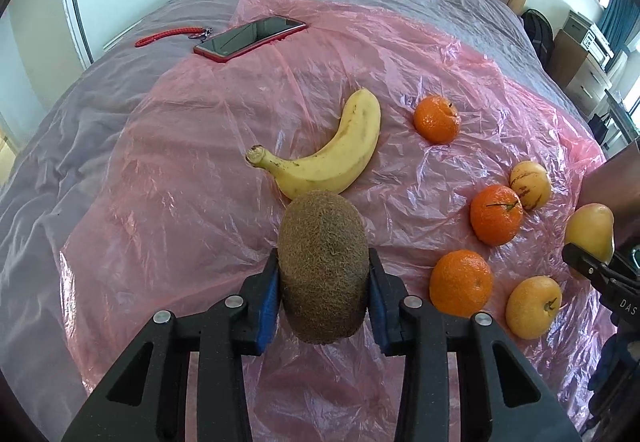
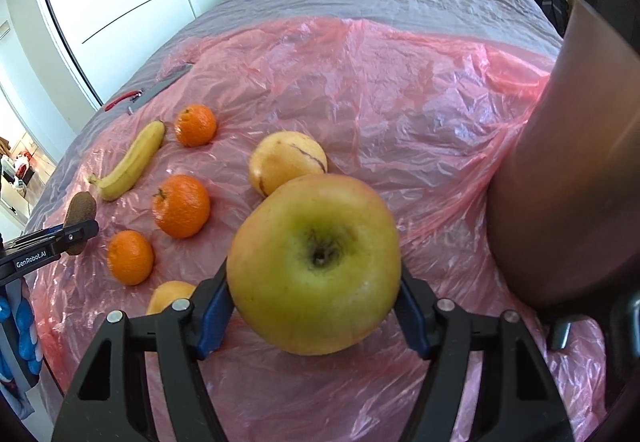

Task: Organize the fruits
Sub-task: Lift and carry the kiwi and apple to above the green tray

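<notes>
My left gripper point(image 1: 324, 255) is shut on a brown kiwi point(image 1: 323, 282), its blue pads pressing both sides, lifted just above the pink plastic sheet point(image 1: 180, 170). Right behind the kiwi lies a yellow banana point(image 1: 332, 158). My right gripper point(image 2: 314, 274) is shut on a large yellow-green apple point(image 2: 314, 258), stem end facing the camera, held above the sheet. In the right wrist view the left gripper point(image 2: 76, 232) with the kiwi point(image 2: 80, 208) shows at the far left. Three mandarins point(image 1: 437, 119) point(image 1: 496, 214) point(image 1: 460, 282) and two yellowish fruits point(image 1: 530, 184) point(image 1: 534, 306) lie between the grippers.
The sheet covers a grey bedspread point(image 1: 80, 146). A red phone point(image 1: 250, 38) and a red lanyard point(image 1: 168, 36) lie at the sheet's far left corner. A person's arm point(image 2: 560, 182) fills the right side of the right wrist view. A wardrobe and a wooden headboard stand beyond the bed.
</notes>
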Action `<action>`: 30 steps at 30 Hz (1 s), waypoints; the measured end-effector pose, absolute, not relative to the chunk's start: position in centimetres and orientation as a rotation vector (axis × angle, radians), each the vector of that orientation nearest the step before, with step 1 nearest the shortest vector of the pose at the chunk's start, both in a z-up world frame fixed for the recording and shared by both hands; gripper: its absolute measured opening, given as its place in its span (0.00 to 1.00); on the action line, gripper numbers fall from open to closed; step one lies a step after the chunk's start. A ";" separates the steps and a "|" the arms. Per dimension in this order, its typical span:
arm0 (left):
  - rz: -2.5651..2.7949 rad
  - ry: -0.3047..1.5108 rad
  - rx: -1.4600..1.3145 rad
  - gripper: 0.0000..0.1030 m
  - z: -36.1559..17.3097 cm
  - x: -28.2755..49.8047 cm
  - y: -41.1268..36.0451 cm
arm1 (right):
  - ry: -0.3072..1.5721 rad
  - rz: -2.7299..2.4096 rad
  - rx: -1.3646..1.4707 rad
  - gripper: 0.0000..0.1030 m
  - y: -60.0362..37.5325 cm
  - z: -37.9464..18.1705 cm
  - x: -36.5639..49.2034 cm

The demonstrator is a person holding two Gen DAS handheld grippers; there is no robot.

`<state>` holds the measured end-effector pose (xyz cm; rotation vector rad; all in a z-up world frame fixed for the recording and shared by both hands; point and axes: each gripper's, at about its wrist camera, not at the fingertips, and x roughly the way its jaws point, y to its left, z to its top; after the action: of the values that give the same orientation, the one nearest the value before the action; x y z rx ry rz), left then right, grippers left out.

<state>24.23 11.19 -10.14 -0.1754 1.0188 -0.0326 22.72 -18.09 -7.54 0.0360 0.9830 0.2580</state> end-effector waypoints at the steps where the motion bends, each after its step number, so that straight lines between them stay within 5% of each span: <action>1: -0.035 1.013 -0.178 0.32 -9.8 24.0 11.3 | 0.976 0.261 0.034 0.79 -18.0 -7.1 22.4; 30: -0.105 0.930 -0.188 0.32 -3.3 12.4 10.3 | 0.919 0.280 0.059 0.79 -20.7 0.4 9.6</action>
<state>12.37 10.34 -3.31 -0.1882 0.9301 -0.1046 9.64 -20.69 0.38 0.0594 0.9192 0.2804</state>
